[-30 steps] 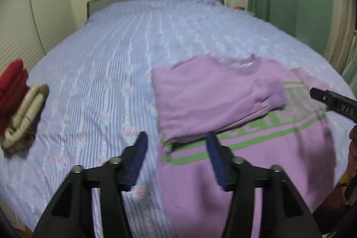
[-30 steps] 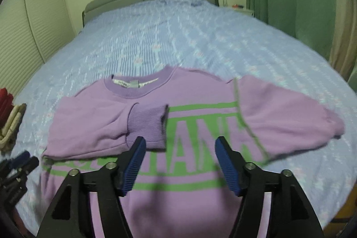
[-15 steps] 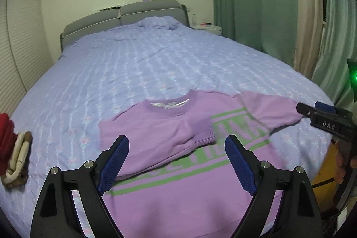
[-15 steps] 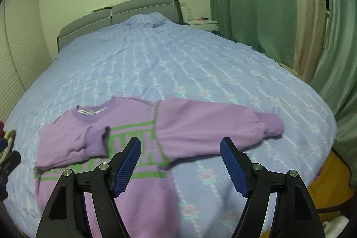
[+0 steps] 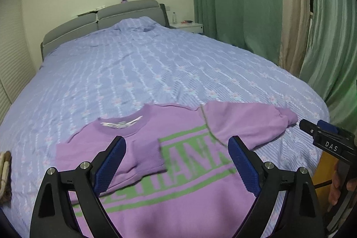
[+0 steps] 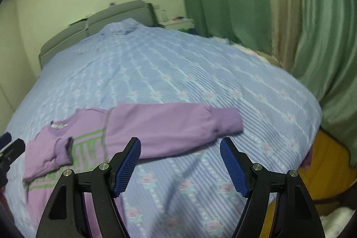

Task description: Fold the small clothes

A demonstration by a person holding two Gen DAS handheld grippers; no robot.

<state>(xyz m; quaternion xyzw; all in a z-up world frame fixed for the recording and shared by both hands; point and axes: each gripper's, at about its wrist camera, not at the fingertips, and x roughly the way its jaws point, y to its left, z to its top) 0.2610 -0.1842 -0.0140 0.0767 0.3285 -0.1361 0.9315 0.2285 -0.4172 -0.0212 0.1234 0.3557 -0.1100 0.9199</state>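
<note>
— Sweater point(image 5: 178, 171), where was it?

— Purple, with green lettering on the chest, it lay flat and front-up at the near end of the bed point(image 5: 156, 73), collar point(image 5: 121, 124) toward the headboard point(image 5: 100, 19).

— And its sleeves?

— One sleeve point(image 5: 125, 160) was folded in across the chest, its ribbed cuff point(image 5: 147, 155) resting just beside the lettering. The other sleeve point(image 6: 169, 128) stretched straight out sideways over the blue flowered bedspread point(image 6: 200, 81), its cuff near the bed's side edge.

— What were the tongs doing?

— The left tongs point(image 5: 176, 162) hovered over the chest and the folded sleeve, jaws opening wide, nothing gripped between the blue pads point(image 5: 110, 164); the cloth lay below them. The right tongs point(image 6: 180, 166) hung over bare bedspread just in front of the outstretched sleeve, jaws well apart and empty. In the left view the right tongs poked in from the right edge beyond the outstretched cuff, with part of a hand point(image 5: 339, 184) on the handle.

— Anything else around?

— A brown-and-cream bundle point(image 5: 4, 173) sat at the bed's left edge, mostly cut off. Green curtains point(image 5: 234, 3) hung along the right wall, a white nightstand point(image 5: 187, 26) stood beside the headboard, and wooden floor point(image 6: 323, 171) showed past the bed's corner.
</note>
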